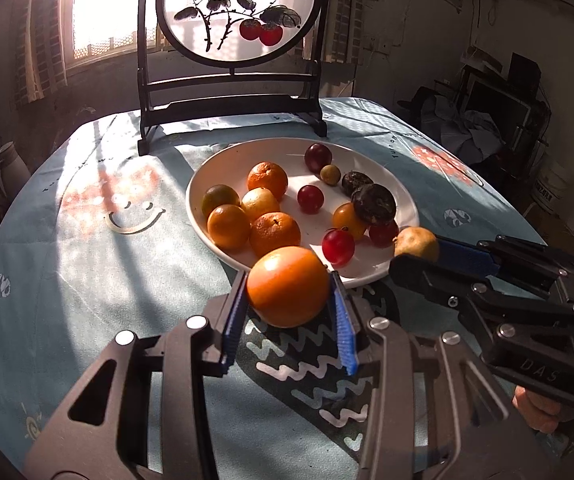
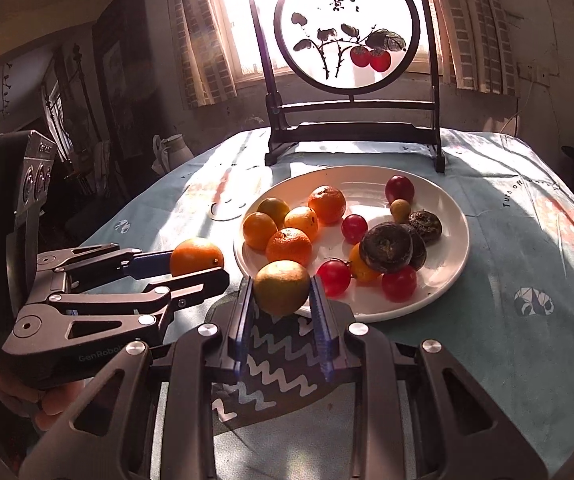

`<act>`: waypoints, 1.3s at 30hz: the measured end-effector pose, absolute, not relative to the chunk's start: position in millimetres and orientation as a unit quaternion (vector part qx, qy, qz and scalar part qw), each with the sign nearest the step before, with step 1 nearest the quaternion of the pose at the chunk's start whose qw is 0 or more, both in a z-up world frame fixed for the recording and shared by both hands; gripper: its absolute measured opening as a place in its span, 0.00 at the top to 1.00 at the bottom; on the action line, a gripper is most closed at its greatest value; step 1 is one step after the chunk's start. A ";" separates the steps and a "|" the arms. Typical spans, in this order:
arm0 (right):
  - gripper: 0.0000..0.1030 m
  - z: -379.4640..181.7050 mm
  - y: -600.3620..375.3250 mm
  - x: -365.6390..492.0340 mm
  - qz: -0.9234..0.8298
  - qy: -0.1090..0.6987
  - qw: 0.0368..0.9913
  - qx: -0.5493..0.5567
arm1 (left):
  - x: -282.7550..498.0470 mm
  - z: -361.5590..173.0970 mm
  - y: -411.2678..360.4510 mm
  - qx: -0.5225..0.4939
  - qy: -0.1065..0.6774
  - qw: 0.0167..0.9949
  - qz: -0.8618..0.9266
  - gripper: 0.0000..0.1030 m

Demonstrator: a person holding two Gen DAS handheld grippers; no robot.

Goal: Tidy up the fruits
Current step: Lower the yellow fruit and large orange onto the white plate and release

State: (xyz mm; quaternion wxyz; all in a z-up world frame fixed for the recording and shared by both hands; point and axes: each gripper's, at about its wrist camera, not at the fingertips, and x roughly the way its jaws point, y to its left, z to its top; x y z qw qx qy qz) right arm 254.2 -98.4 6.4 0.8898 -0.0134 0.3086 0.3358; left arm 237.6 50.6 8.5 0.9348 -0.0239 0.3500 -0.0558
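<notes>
A: What does each hand have?

B: The left gripper (image 1: 289, 286) is clamped on a large orange (image 1: 288, 286), the blue pads pressing both its sides. The right gripper (image 2: 282, 290) is clamped on a yellow-green fruit (image 2: 282, 287), duller in skin and a bit smaller.

A: And where is the plate from each?

B: The white plate (image 1: 207, 172) lies straight ahead of both, just past the fingertips. From the left gripper, the orange hangs over the near rim; the citrus cluster (image 1: 247, 208) sits ahead and slightly left, the red cherry tomatoes (image 1: 338, 245) ahead and right. From the right gripper, the yellow-green fruit also sits at the near rim, with the dark fruits (image 2: 387, 248) ahead to the right.

A: Which hand is nearer the oranges?

B: The left, I'd judge. Its load matches that cluster, so a short push forward and left should do before it opens.

A: Any worry?

B: Both fruits are round, with no long axis to mind, but they may roll on the plate's slope into the tomatoes. The two grippers sit side by side, near each other.
</notes>
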 end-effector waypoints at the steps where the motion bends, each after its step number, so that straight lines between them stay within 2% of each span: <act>1: 0.72 8.9 -98.6 258.5 0.332 0.306 0.892 -0.009 | 241.6 10.8 50.0 -0.021 0.348 0.936 -0.054 0.61; 13: 0.73 23.5 -102.9 334.7 0.278 0.290 0.915 0.025 | 323.8 35.3 58.3 -0.022 0.341 0.939 -0.028 0.61; 23: 0.73 10.7 -103.1 363.9 0.275 0.305 0.912 0.011 | 371.2 18.7 58.6 -0.019 0.367 0.930 -0.012 0.61; 25: 0.73 10.3 -104.2 365.5 0.274 0.305 0.912 0.012 | 372.0 18.9 57.4 -0.013 0.365 0.931 -0.002 0.48; 26: 0.73 10.4 -104.2 365.8 0.275 0.306 0.911 0.013 | 369.9 21.4 56.9 -0.010 0.356 0.934 0.004 0.34; 27: 0.73 10.5 -104.4 365.7 0.275 0.306 0.911 0.013 | 367.2 24.7 56.9 -0.008 0.347 0.938 0.010 0.30; 35: 0.72 6.9 -98.1 368.6 0.274 0.320 0.907 0.001 | 342.5 45.1 60.1 -0.003 0.323 0.946 0.017 0.17; 36: 0.66 6.5 -96.7 368.8 0.275 0.322 0.906 -0.001 | 338.9 47.0 61.1 -0.003 0.322 0.947 0.019 0.16; 38: 0.63 7.1 -95.0 367.4 0.276 0.325 0.905 -0.005 | 330.7 50.2 62.9 -0.004 0.319 0.948 0.024 0.14; 39: 0.51 8.0 -94.7 366.6 0.276 0.329 0.903 -0.007 | 326.5 51.7 63.6 -0.003 0.317 0.948 0.026 0.13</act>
